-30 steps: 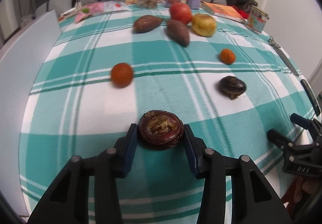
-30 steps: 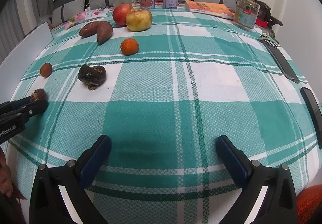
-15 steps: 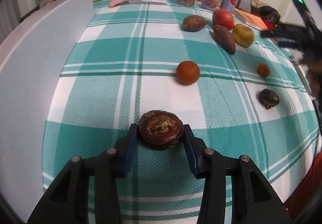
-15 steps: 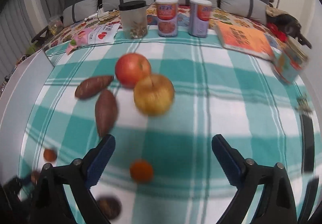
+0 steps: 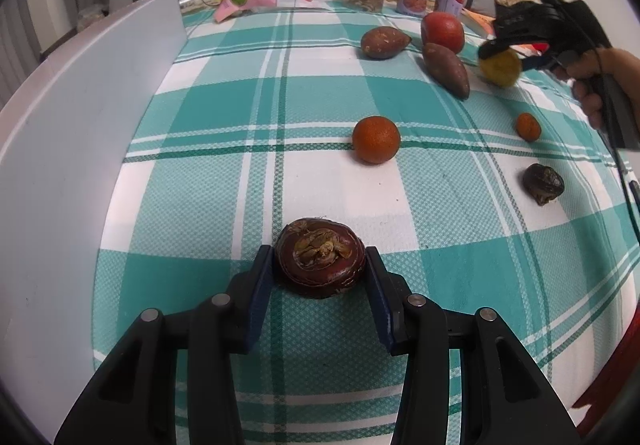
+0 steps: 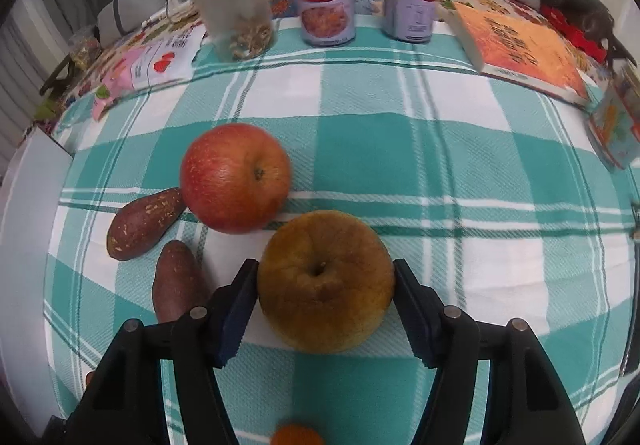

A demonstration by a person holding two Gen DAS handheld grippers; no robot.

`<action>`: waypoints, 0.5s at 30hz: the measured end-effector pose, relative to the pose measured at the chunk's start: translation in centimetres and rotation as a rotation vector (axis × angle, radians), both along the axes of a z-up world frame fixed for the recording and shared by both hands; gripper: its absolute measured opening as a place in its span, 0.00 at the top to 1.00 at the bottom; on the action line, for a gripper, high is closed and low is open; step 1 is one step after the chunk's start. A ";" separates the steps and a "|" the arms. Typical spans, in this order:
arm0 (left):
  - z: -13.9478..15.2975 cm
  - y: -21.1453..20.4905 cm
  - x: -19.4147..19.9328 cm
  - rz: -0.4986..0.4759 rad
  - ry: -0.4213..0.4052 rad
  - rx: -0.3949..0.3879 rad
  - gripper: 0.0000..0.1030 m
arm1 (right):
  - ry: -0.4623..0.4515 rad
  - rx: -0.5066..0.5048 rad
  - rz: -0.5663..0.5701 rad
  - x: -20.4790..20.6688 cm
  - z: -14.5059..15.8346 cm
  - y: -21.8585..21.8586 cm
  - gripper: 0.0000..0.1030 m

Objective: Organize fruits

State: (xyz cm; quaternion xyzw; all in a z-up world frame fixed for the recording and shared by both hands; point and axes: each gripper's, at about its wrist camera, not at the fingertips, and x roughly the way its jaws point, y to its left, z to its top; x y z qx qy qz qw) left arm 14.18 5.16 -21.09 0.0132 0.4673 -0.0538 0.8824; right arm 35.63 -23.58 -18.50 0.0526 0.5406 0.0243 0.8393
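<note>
A: What has the left gripper (image 5: pixel 320 269) got?

B: A round, dark maroon fruit with a brownish dried crown (image 5: pixel 321 261), possibly a mangosteen. The two blue pads press on its sides, so the jaws are closed on it at a narrow gap. It sits low over the teal-and-white checked cloth (image 5: pixel 224 117), near the front edge, beside a white board (image 5: pixel 72 133) that stands along the left.

A: And the right gripper (image 6: pixel 325 285)?

B: Its jaws have just been closing, and a yellow-brown apple with a russet skin (image 6: pixel 325 281) is between them. Both pads meet the apple's flanks in the right wrist view. From the left wrist view the same gripper shows at the far right, over that yellow fruit, with a hand (image 5: pixel 600 85) on its handle.

A: What lies around the apple?

B: A red apple (image 6: pixel 235 177) just behind it to the left, almost touching. Two reddish-brown sweet potatoes (image 6: pixel 145 223) lie left of that, one angled toward the red apple, the other (image 6: pixel 176 281) beside the gripper's left finger.

A: Anything else on the cloth?

B: An orange mandarin (image 5: pixel 376 139) mid-cloth, a smaller one (image 5: pixel 528 127) to the right, and a second dark wrinkled fruit (image 5: pixel 543 183) nearer the right edge, all well apart.
</note>
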 end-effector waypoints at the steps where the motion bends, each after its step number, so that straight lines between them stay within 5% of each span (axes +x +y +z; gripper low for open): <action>1: 0.0 0.0 0.0 0.000 0.002 -0.005 0.55 | -0.003 0.013 -0.005 -0.7 0.4 -0.7 0.37; 9: 0.4 -0.9 -1.0 -0.029 0.022 -0.056 0.56 | 0.064 0.051 0.018 -12.3 1.6 -5.9 0.37; 15: 0.3 -2.9 -2.2 -0.079 0.016 -0.027 0.56 | 0.065 0.123 0.069 -22.3 0.0 -2.5 0.37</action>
